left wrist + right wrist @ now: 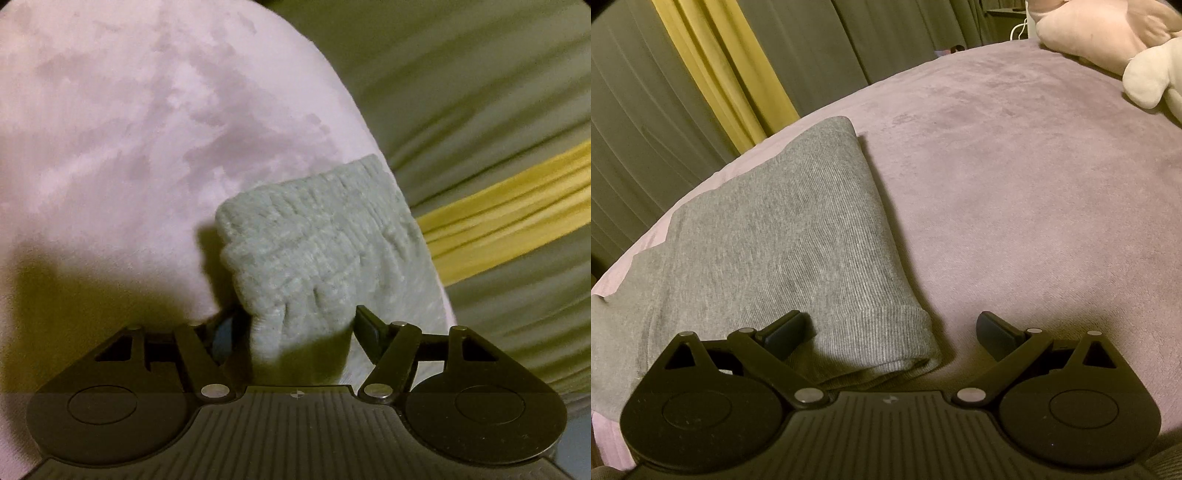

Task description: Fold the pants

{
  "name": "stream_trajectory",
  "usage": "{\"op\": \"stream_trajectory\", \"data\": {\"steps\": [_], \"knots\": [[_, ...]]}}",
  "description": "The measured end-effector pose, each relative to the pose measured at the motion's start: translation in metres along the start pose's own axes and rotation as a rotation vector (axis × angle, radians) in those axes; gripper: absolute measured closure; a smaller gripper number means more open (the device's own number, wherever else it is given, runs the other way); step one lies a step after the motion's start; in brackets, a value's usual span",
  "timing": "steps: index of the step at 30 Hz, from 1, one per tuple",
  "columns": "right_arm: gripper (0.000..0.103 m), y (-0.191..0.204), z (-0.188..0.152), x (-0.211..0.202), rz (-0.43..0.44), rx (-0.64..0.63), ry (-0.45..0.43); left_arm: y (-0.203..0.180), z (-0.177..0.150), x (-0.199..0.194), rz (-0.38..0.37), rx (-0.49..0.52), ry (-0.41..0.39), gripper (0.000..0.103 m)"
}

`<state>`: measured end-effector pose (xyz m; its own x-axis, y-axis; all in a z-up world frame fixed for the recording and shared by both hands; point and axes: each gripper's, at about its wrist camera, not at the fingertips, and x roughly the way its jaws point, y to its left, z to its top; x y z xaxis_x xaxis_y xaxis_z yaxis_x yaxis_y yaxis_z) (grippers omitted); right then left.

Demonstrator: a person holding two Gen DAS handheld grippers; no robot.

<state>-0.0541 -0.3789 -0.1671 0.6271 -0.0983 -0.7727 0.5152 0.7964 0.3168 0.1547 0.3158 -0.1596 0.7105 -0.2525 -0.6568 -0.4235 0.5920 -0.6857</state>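
Left view shows pants' waistband (317, 236); right view, plush toys (1115, 33).

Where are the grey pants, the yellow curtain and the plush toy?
grey pants (783, 236): right wrist view, middle of the folded leg.
yellow curtain (713, 62): right wrist view, middle pleats.
plush toy (1108, 33): right wrist view, pink body.

home bedroom. work surface is a bed (1015, 177) with a plush mauve fleece blanket across it. full-length pleated curtains (639, 122) hang right behind the bed edge, dark grey-green with one yellow panel (716, 62). soft toys (1108, 33) sit at the far corner of the bed, one pink, one cream. grey knit pants (783, 229) lie on the blanket. dim warm indoor light, domestic, no lab or shop fittings.
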Motion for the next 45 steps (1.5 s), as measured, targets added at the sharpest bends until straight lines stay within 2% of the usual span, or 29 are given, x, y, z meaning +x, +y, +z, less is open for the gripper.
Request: {"op": "stream_trajectory", "data": {"steps": [1,3,4,6,9,13,16,18,22,25,26,29,30,32,34,35,36,38,39,40,41,42,45], "knots": [[0.004,0.000,0.000,0.000,0.000,0.000,0.000,0.003,0.002,0.001,-0.022,-0.011,0.002,0.032],[0.004,0.000,0.000,0.000,-0.001,-0.002,-0.001,0.007,0.004,0.004,-0.047,-0.036,0.004,0.043],[0.004,0.000,0.000,0.000,-0.001,-0.002,-0.001,0.010,0.005,0.006,-0.065,-0.047,0.007,0.043],[0.004,0.000,0.000,0.000,-0.001,-0.001,-0.001,0.016,0.006,0.007,-0.105,-0.073,0.014,0.050],[0.004,0.000,0.000,0.000,-0.003,-0.003,-0.002,0.023,0.007,0.010,-0.158,-0.099,0.024,0.054],[0.004,0.001,0.000,0.001,-0.009,-0.008,-0.005,0.027,0.004,0.011,-0.215,-0.109,0.000,0.054],[0.004,0.001,0.000,0.001,-0.010,-0.007,-0.006,0.027,-0.005,0.008,-0.284,-0.098,-0.061,0.037],[0.004,0.001,0.000,0.001,-0.010,-0.008,-0.006,0.018,-0.004,0.010,-0.280,-0.070,-0.058,0.023],[0.004,0.002,0.000,0.001,-0.010,-0.008,-0.007,-0.007,0.000,0.023,-0.180,-0.002,-0.022,0.018],[0.004,0.002,0.000,0.001,-0.012,-0.009,-0.007,-0.013,-0.002,0.026,-0.164,0.024,-0.027,0.015],[0.004,0.002,0.000,0.001,-0.011,-0.009,-0.007,-0.013,-0.002,0.025,-0.167,0.018,-0.028,0.017],[0.004,0.002,0.000,0.001,-0.011,-0.009,-0.007,-0.003,-0.001,0.019,-0.162,-0.008,-0.031,0.052],[0.004,0.002,0.000,0.001,-0.011,-0.009,-0.008,0.000,-0.002,0.018,-0.167,-0.011,-0.032,0.059],[0.004,0.002,0.000,0.001,-0.011,-0.008,-0.007,0.000,-0.005,0.014,-0.174,0.002,-0.048,0.064],[0.004,0.002,0.000,0.001,-0.010,-0.007,-0.007,-0.008,-0.008,0.011,-0.171,0.044,-0.070,0.064],[0.004,0.002,0.000,0.001,-0.011,-0.008,-0.007,-0.010,-0.008,0.010,-0.164,0.055,-0.070,0.060],[0.004,0.002,0.000,0.001,-0.011,-0.008,-0.007,-0.012,-0.009,0.014,-0.150,0.055,-0.062,0.050],[0.004,0.002,0.001,0.001,-0.011,-0.008,-0.008,-0.012,-0.009,0.023,-0.140,0.037,-0.047,0.044],[0.004,0.002,0.000,0.000,-0.012,-0.008,-0.008,-0.010,-0.010,0.021,-0.140,0.032,-0.056,0.046],[0.004,0.002,0.000,0.000,-0.011,-0.008,-0.008,-0.011,-0.011,0.018,-0.140,0.024,-0.064,0.052],[0.004,0.002,0.001,0.000,-0.011,-0.006,-0.007,-0.010,-0.011,0.014,-0.148,0.024,-0.064,0.065],[0.004,0.002,0.001,0.000,-0.009,-0.004,-0.007,-0.009,-0.013,0.008,-0.166,0.019,-0.069,0.071],[0.004,0.000,0.004,-0.001,0.002,0.012,-0.003,-0.023,-0.017,-0.009,-0.201,0.044,-0.107,0.076]]}}
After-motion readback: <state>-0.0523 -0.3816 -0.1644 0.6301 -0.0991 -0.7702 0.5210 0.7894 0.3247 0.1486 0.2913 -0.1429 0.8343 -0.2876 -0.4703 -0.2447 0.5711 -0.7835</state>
